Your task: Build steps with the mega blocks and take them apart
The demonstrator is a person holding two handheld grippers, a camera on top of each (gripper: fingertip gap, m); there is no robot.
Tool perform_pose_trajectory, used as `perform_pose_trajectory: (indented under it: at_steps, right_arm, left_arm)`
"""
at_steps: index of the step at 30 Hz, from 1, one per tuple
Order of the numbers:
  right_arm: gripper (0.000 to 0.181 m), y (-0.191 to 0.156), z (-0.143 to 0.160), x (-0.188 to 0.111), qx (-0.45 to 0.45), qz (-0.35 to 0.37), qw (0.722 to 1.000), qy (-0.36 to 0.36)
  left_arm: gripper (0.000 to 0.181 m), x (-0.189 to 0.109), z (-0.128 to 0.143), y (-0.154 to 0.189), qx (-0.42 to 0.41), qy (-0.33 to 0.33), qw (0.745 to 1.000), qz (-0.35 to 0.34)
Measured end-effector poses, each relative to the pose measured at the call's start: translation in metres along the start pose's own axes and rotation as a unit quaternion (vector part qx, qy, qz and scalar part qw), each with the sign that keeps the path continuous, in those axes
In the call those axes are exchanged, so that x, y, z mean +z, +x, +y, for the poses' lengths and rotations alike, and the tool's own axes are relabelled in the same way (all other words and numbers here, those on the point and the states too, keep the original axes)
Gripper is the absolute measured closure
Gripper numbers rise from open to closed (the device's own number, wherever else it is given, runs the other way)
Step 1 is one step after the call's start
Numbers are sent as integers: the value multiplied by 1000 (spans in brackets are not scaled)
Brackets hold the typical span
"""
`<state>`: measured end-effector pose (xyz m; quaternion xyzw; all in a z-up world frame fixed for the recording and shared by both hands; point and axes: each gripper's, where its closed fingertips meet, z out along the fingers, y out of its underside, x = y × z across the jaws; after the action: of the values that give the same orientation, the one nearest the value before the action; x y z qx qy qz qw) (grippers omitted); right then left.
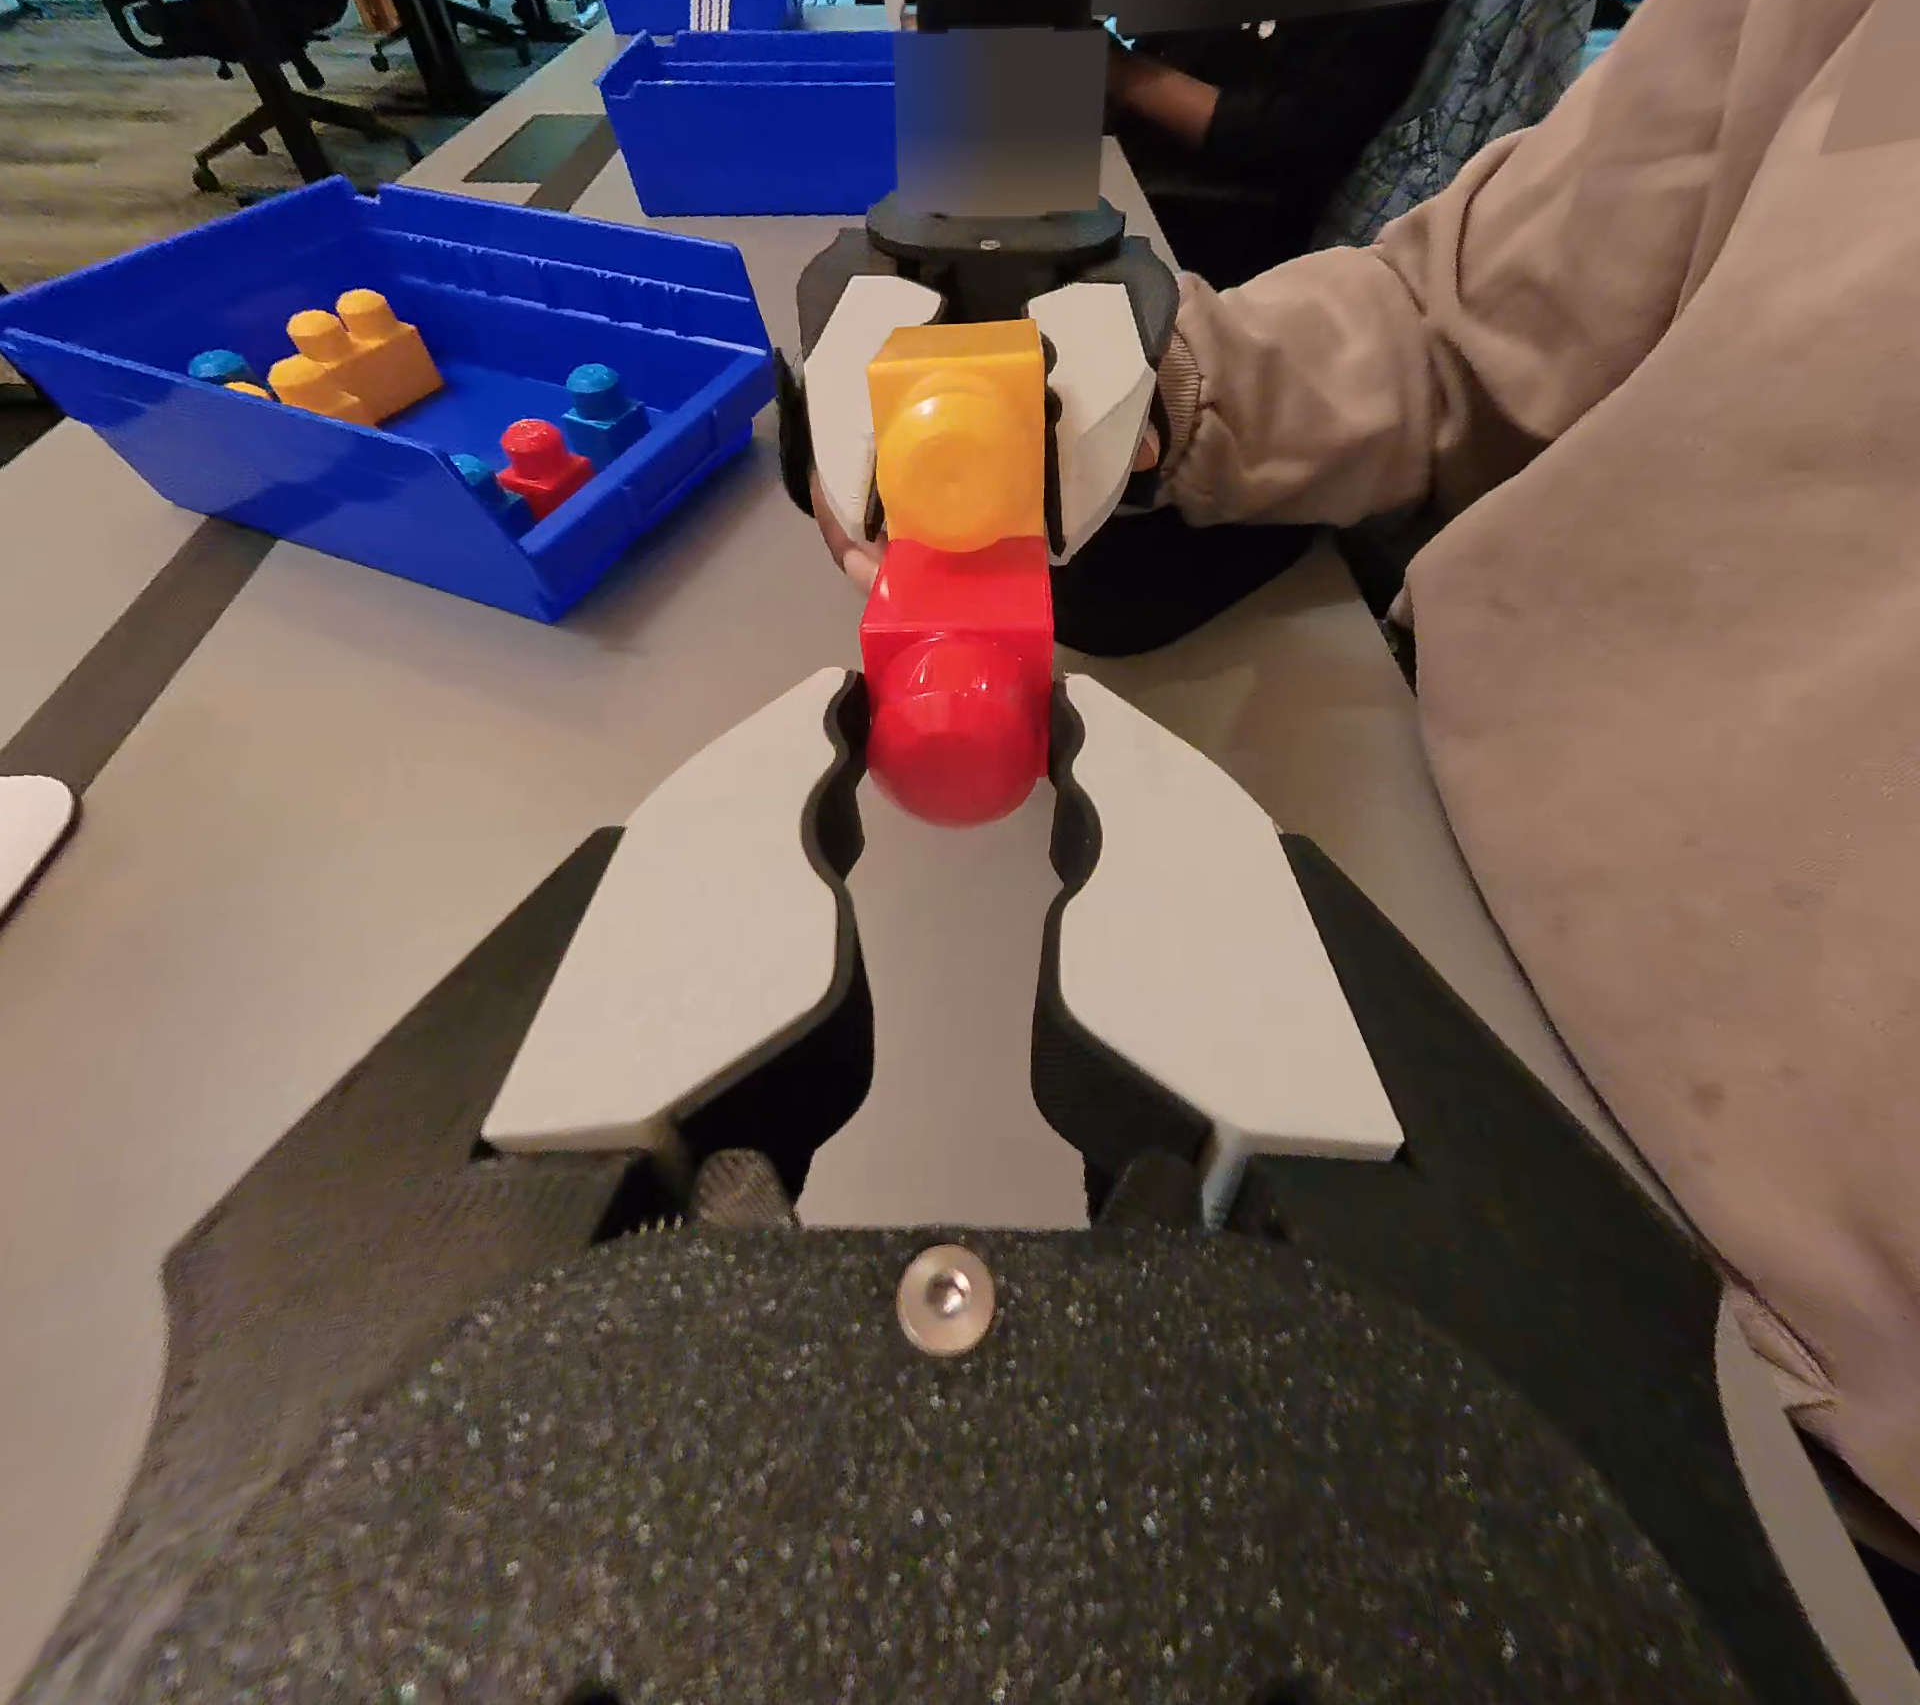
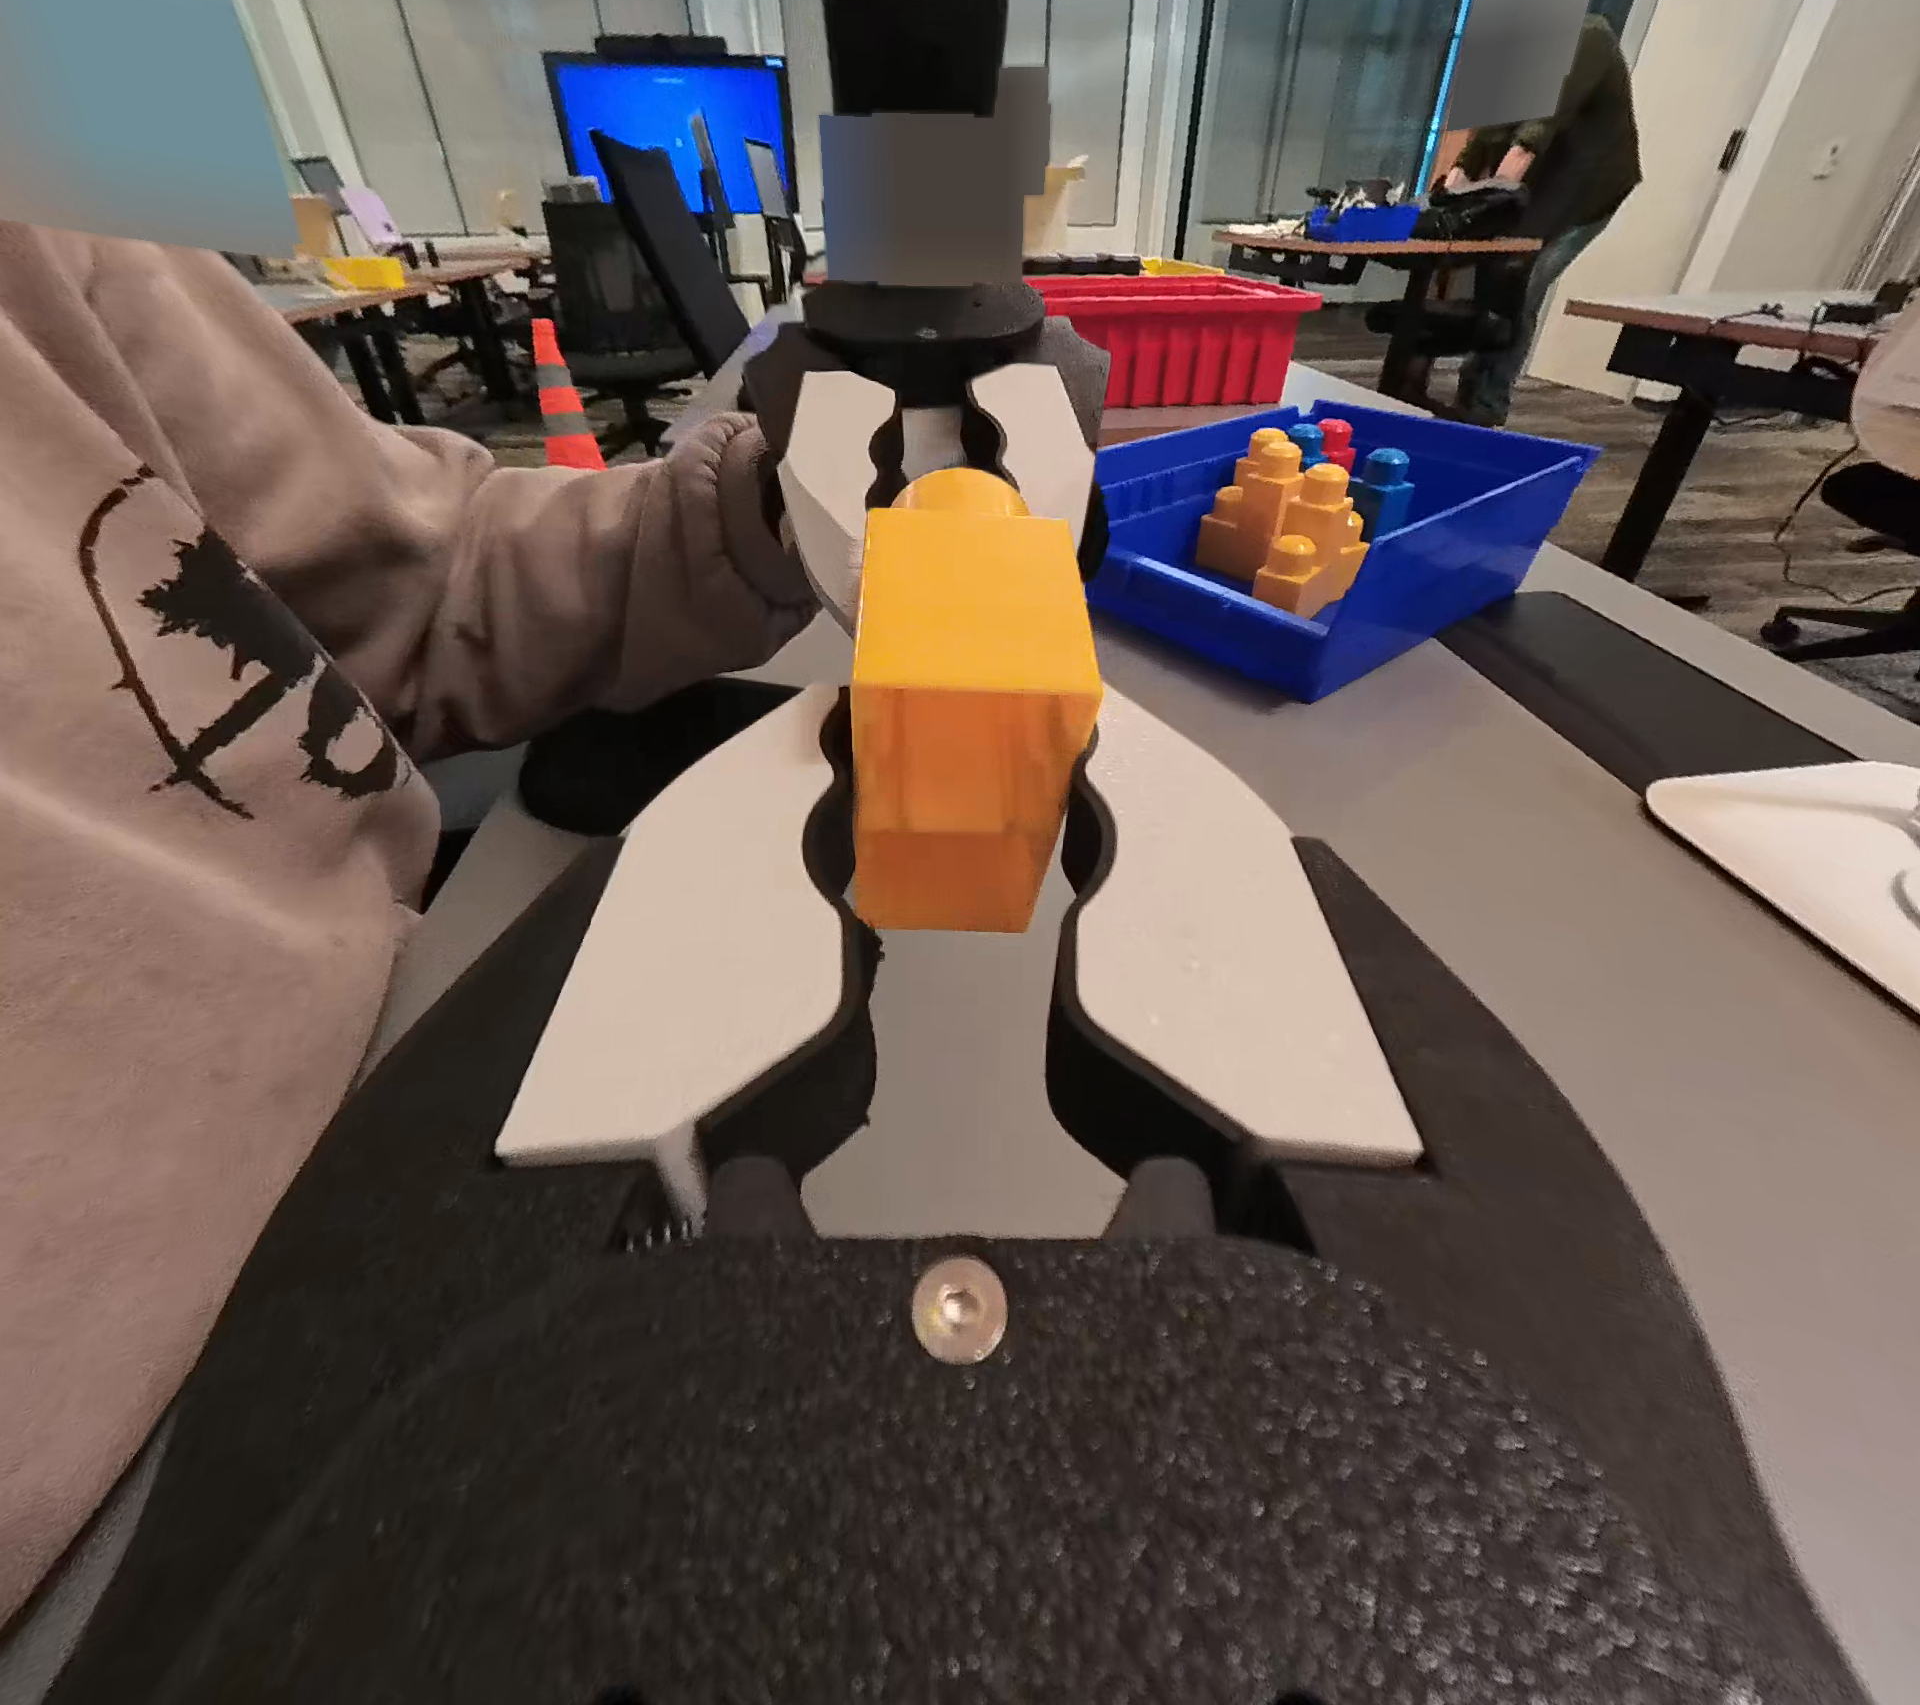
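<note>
In the left wrist view my left gripper (image 1: 956, 699) is shut on a red block (image 1: 956, 627) whose stud points at the camera. Facing it, my right gripper (image 1: 961, 512) is shut on a yellow block (image 1: 956, 408) held right behind and above the red one. I cannot tell whether the two are joined. In the right wrist view my right gripper (image 2: 966, 710) grips the yellow block (image 2: 971, 720). Its stud points to the left gripper (image 2: 961, 533) beyond it. The red block is hidden there. Both are held above the grey table (image 1: 416, 824).
A blue bin (image 1: 312, 492) on the left holds loose yellow (image 1: 353, 367), red (image 1: 540, 460) and blue blocks (image 1: 603, 408); it also shows in the right wrist view (image 2: 1351, 637). More blue bins (image 1: 748, 138) and a red bin (image 2: 1174, 336) stand behind. A white pad (image 2: 1787, 855) lies nearby. A person's sleeve (image 1: 1558, 512) fills the right. About 4 cm separates my left fingertips from my right.
</note>
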<state>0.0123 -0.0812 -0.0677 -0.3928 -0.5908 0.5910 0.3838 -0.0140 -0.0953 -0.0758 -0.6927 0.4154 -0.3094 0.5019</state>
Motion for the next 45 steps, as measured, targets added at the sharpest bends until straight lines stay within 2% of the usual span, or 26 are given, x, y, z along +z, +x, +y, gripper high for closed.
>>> perform_pose_trajectory:
  at_steps: [4, 7, 9, 11, 13, 16, 19, 23, 25, 27, 28, 30, 32, 34, 36, 39, 41, 42, 43, 45]
  right_arm:
    - [145, 0, 8, -3, -2, -4, 1000, -11]
    - [145, 9, 9, -23, -9, 6, 1000, -17]
    - [145, 16, 8, -45, 4, 14, 1000, -12]
    - [145, 22, 15, -56, 7, 35, 999, -19]
    - [145, 23, 19, -56, 16, 40, 999, -13]
    - [145, 20, 27, -48, 14, 40, 999, -17]
    - [145, 15, 32, -45, 18, 29, 999, -26]
    - [145, 14, 35, -47, 20, 32, 999, -25]
    - [145, 16, 33, -49, 25, 37, 999, -14]
    - [145, 17, 30, -51, 32, 41, 999, 2]
    - [145, 17, 26, -52, 36, 42, 998, 15]
    - [145, 19, 13, -53, 52, 45, 996, 60]
    - [145, 18, -8, -53, 76, 43, 988, 125]
    - [145, 14, -28, -52, 96, 35, 978, 182]
    - [145, 12, -43, -48, 102, 39, 969, 221]
    - [145, 6, -54, -38, 86, 53, 965, 240]
    - [145, 2, -57, -34, 70, 63, 965, 246]
    - [145, 0, -58, -33, 64, 63, 965, 248]
    - [145, -2, -58, -32, 60, 59, 966, 244]
    - [145, -4, -55, -30, 59, 57, 968, 237]
  left_arm:
    - [147, 2, 6, 0, -4, 0, 1000, 5]
    - [148, -15, 11, -10, -14, -8, 1000, -12]
    - [148, -25, 34, -17, -13, -82, 996, -29]
    - [148, -27, 68, -20, -14, -189, 981, -32]
    - [148, -25, 98, -22, -9, -295, 955, -24]
    - [148, -18, 124, -27, -1, -408, 913, -18]
    - [148, -10, 136, -32, 14, -470, 882, -9]
    - [147, -1, 140, -36, 30, -487, 873, -1]
    - [134, 1, 136, -39, 35, -469, 882, -11]
    - [130, 4, 120, -41, 37, -416, 908, -26]
    - [128, 9, 104, -42, 45, -364, 929, -37]
    - [127, 21, 61, -37, 31, -219, 974, -55]
    - [128, 31, 19, -27, -18, -66, 996, -52]
    - [130, 36, -9, -18, -66, 50, 996, -45]
    - [129, 45, -23, -8, -101, 121, 987, -35]
    - [134, 53, -47, 9, -131, 216, 968, -7]
    - [134, 54, -59, 14, -141, 249, 958, 1]
    - [139, 53, -61, 13, -139, 258, 956, -6]
    - [146, 53, -61, 11, -133, 256, 957, -14]
    - [146, 53, -59, 11, -124, 248, 961, -16]
